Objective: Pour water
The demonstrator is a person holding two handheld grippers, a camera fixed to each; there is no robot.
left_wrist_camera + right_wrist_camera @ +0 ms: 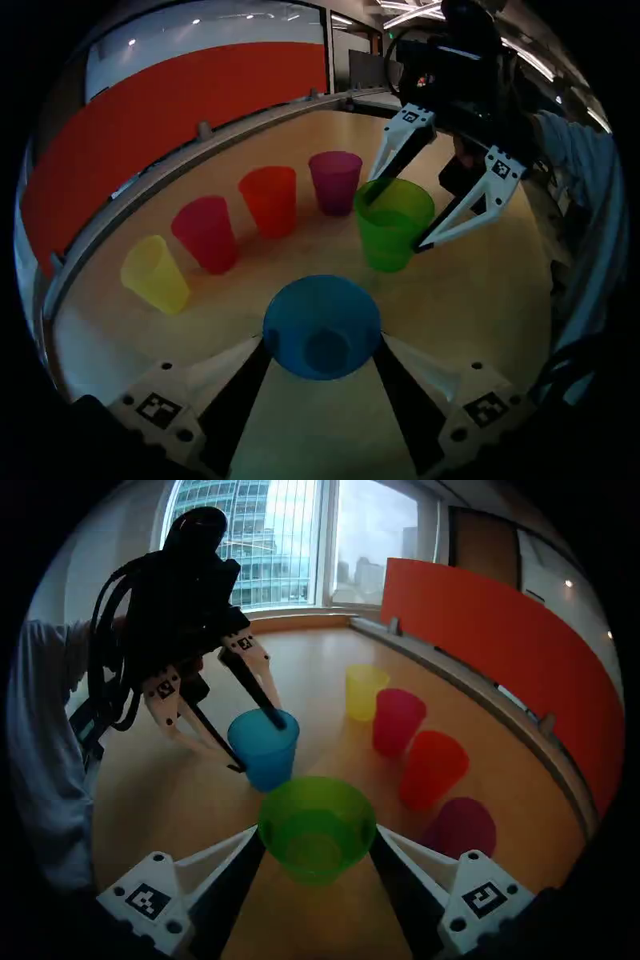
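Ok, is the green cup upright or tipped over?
Upright: the green cup sits mouth up, rim level, between the fingers of the right gripper.

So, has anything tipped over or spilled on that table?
Nothing stands out. The yellow plastic cup, pink cup, orange cup and purple cup stand upright in a row on the wooden table; no puddle shows. The left gripper grips the blue plastic cup, the right gripper the green plastic cup, both upright.

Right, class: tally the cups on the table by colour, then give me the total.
yellow cup: 1
pink cup: 1
orange cup: 1
purple cup: 1
green cup: 1
blue cup: 1
Total: 6 cups
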